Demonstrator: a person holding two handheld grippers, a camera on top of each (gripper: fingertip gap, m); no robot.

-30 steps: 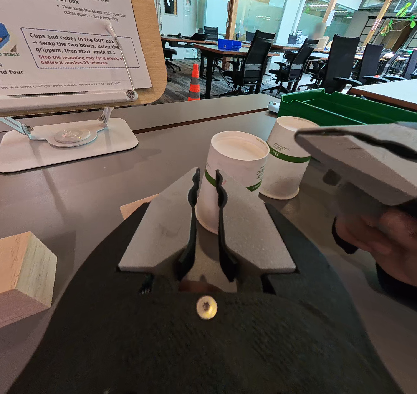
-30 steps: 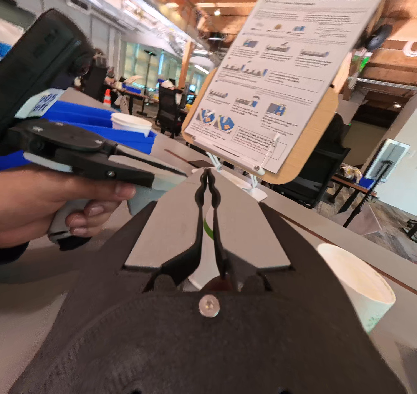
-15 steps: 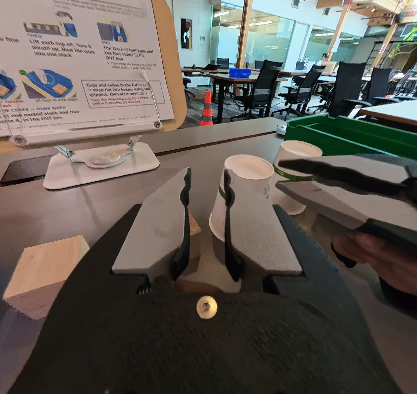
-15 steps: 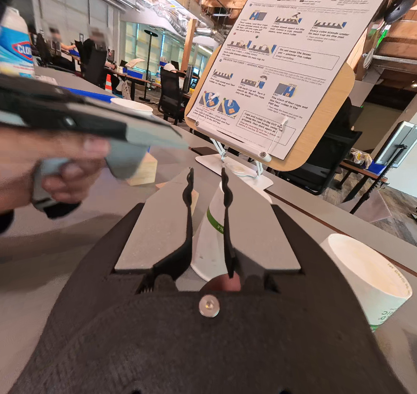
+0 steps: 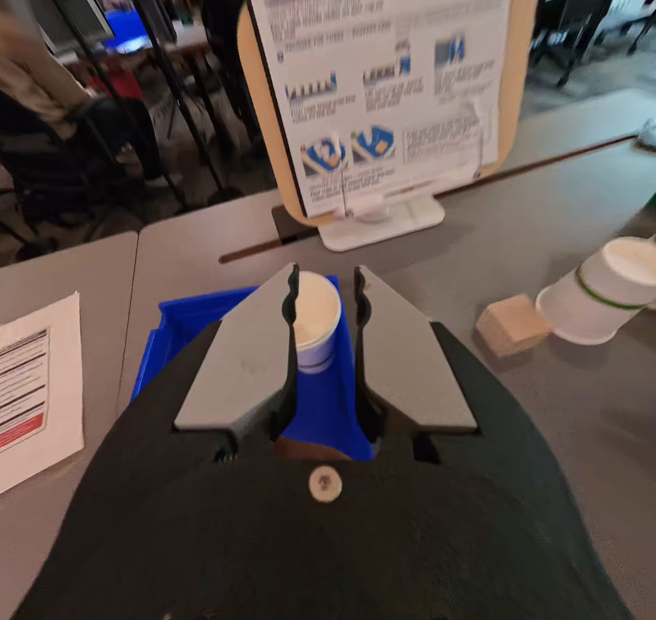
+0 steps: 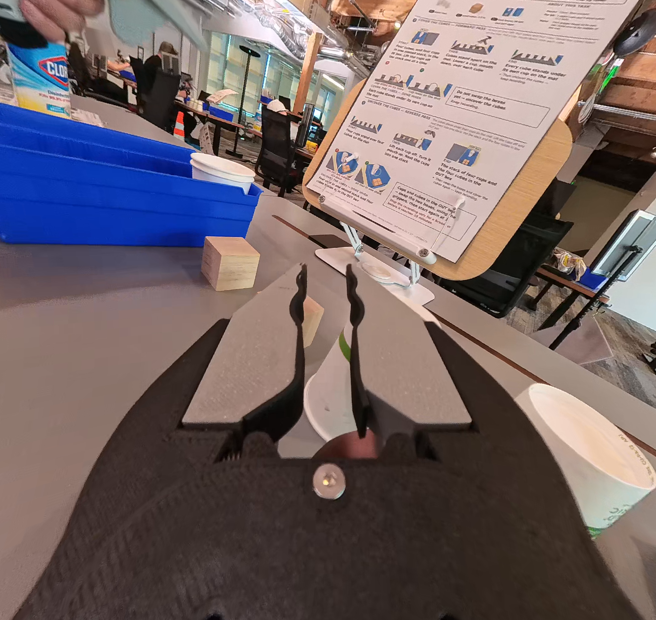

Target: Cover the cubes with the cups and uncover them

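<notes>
**Uncovering pass under way: one cup down on the counter, the stack in the blue box lined up**

The left tool (image 5: 324, 273) was held above a blue plastic box (image 5: 184, 314), its two grey fingers (image 5: 248, 347) standing apart with nothing pressed between them. A stack of white paper cups (image 5: 316, 314), mouth up, stood in the far corner of that box and was seen through the gap; no pad was pressed on it. The view was blurred, so finer detail could not be told.

The right tool (image 6: 324, 273) was held low over the grey counter (image 6: 88, 337), fingers likewise parted. An inverted white paper cup with a green band (image 6: 333, 390) lay below and behind the gap, apparently on the counter; its far side was hidden by the right finger, but no clamping was seen. A pale wooden cube (image 6: 230, 262) stood bare near the blue box, and a second wooden cube (image 6: 312, 315) showed just beside the inverted cup. Another cup of the same kind (image 6: 582, 461) lay to the right.

The step in hand was judged to be the lifting and nesting of cups, with two cubes already uncovered. The next move would call for a grasp on the inverted cup's wall, gentle enough not to crush the paper, then a turn mouth up before nesting.
</notes>
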